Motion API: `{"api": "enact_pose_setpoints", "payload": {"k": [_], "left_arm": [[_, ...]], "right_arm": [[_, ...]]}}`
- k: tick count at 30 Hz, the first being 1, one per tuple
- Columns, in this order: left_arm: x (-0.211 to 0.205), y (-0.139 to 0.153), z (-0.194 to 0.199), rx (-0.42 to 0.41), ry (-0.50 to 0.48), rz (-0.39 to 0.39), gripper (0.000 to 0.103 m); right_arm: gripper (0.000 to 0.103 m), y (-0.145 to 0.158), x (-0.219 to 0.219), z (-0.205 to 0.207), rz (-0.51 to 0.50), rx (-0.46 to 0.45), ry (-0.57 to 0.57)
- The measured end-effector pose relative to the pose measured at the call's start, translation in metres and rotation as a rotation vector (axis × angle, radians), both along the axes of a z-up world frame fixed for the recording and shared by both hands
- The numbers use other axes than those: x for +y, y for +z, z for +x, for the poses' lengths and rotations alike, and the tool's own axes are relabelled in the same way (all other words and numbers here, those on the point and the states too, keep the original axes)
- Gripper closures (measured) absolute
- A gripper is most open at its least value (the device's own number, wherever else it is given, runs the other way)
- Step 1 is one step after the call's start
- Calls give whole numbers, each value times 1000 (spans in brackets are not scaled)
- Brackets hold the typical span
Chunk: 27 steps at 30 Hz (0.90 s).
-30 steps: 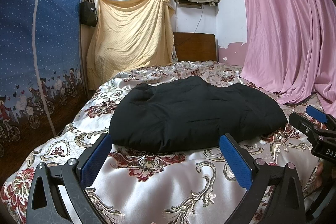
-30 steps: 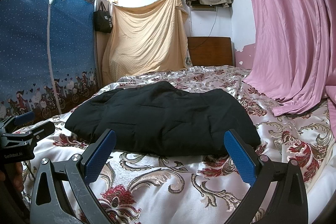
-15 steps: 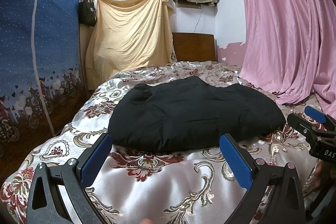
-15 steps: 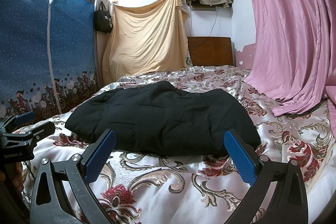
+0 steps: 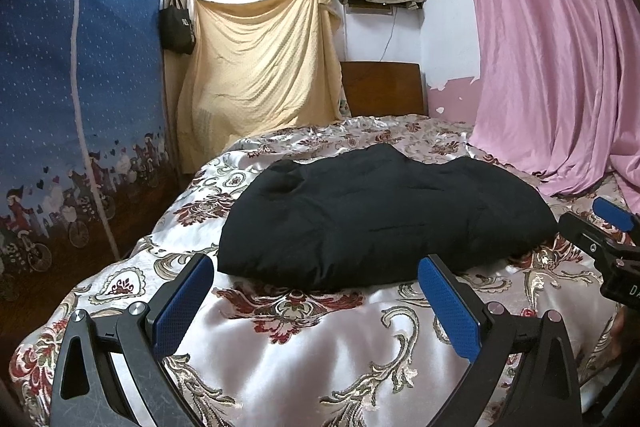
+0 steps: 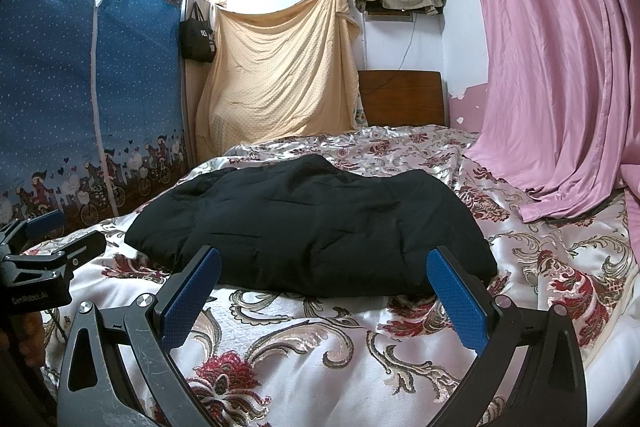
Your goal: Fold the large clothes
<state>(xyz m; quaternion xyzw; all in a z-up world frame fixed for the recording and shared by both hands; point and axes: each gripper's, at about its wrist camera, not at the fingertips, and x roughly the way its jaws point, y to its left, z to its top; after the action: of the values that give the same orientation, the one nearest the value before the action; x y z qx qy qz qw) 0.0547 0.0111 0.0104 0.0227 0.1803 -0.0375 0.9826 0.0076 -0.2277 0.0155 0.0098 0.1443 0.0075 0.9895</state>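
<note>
Garment: a black padded coat [image 5: 380, 215] lies folded into a compact bundle on the floral satin bedspread [image 5: 304, 347], near the bed's middle, apart from both tools. Left gripper [image 5: 316, 291], jaws spread wide and empty, hovers over the bedspread just short of the coat's near edge. Right gripper [image 6: 322, 277], likewise spread and empty, sits at the coat's near right edge. Compared with one second earlier, coat and right gripper are unchanged; the left view has shifted slightly. A pink curtain [image 5: 552, 59] hangs at right.
</note>
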Motion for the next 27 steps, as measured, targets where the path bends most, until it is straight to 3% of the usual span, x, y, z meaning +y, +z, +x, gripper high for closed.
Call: {"api": "enact_pose_setpoints", "payload": {"k": [27], "left_arm": [[-2,-4,-1,-8,11,11,0]], "right_arm": [[2,-4,5,0,-3,7,12]]}}
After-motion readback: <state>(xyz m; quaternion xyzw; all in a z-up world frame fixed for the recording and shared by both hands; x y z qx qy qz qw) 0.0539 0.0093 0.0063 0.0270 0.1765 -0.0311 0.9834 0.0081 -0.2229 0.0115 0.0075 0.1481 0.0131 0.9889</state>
